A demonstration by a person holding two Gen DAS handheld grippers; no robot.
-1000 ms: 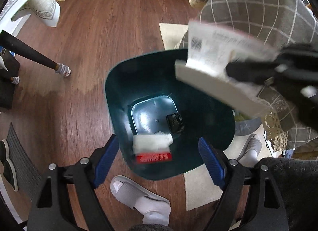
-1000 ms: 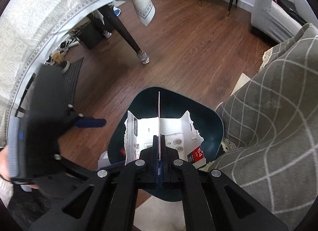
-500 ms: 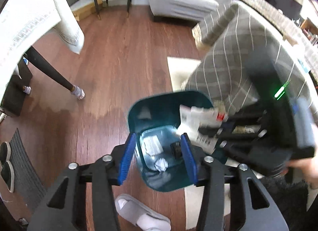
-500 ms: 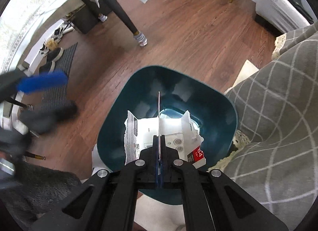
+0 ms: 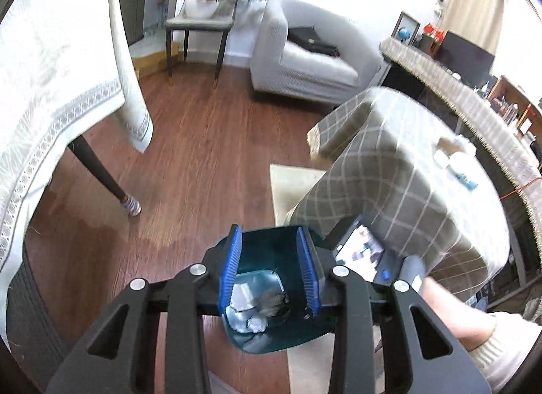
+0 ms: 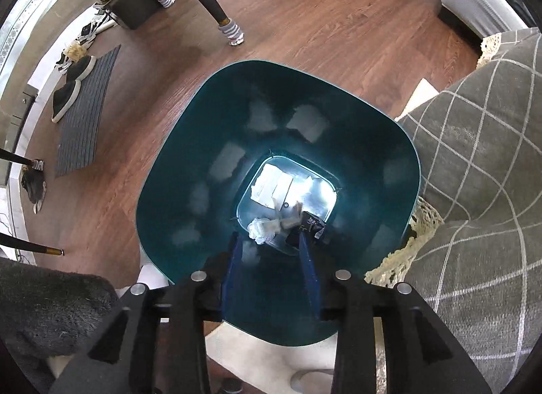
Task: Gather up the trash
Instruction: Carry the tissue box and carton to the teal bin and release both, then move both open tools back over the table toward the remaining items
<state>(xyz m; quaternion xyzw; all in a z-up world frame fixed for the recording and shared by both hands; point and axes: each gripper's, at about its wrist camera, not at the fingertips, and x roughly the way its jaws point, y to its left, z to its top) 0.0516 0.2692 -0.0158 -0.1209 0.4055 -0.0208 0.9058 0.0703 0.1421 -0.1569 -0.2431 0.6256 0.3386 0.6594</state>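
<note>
A dark teal trash bin stands on the wood floor beside a sofa. Inside on its bottom lie a flat white paper, a crumpled white wad and a dark wrapper. My right gripper is open and empty, directly above the bin's mouth. My left gripper is open and empty, higher up, with the bin seen between its blue pads. The bin's trash shows there too.
A grey plaid-covered sofa is right of the bin. A table with a white cloth and dark legs stands left. A grey armchair and a stool are far back. A mat with shoes lies left.
My right gripper opened and the torn white packaging it held dropped into the bin. My left gripper lifted and tilted up, away from the bin, and its jaws narrowed.
</note>
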